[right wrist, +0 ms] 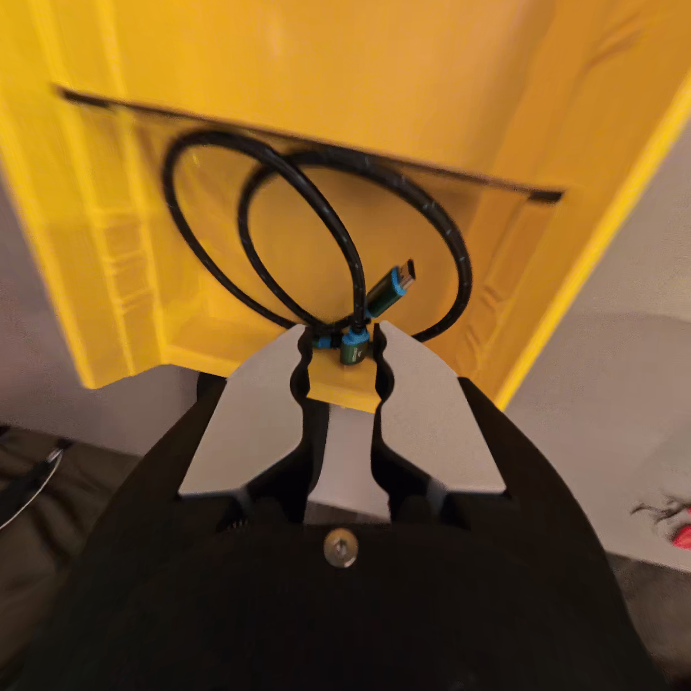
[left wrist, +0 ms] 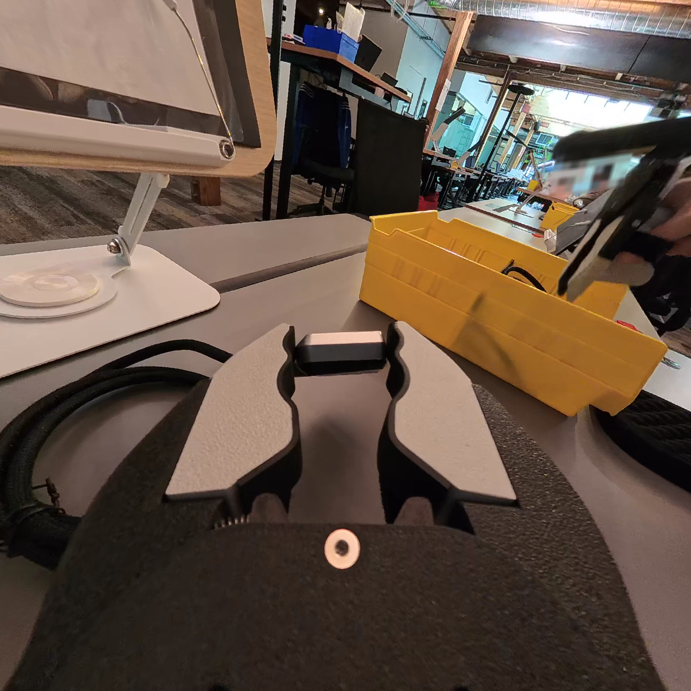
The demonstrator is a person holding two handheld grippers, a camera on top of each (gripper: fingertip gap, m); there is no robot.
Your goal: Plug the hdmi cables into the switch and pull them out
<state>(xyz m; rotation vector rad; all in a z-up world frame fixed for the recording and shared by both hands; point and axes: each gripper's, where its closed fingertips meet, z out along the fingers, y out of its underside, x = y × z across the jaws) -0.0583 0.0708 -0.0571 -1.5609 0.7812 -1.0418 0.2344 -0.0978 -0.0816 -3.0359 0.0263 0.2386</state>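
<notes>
In the left wrist view my left gripper (left wrist: 340, 355) is shut on the HDMI switch (left wrist: 341, 353), a small dark grey box with a light top, and holds it low over the grey table (left wrist: 261, 284). In the right wrist view my right gripper (right wrist: 338, 332) points down into the yellow bin (right wrist: 336, 74). It is open. A looped black HDMI cable (right wrist: 261, 209) lies in the bin. One of its green and blue plugs (right wrist: 353, 349) sits between the fingertips, and another plug (right wrist: 392, 284) lies just beyond. The right gripper (left wrist: 598, 261) also shows at the right of the left wrist view, above the bin (left wrist: 486, 329).
A white stand (left wrist: 93, 284) carrying a wood-framed screen (left wrist: 149, 74) stands at the left. A thick black braided cable (left wrist: 74, 392) coils beside my left gripper, and another black coil (left wrist: 650, 430) lies at the right. Desks and chairs stand behind. There is about 35 cm between the tips of the two grippers.
</notes>
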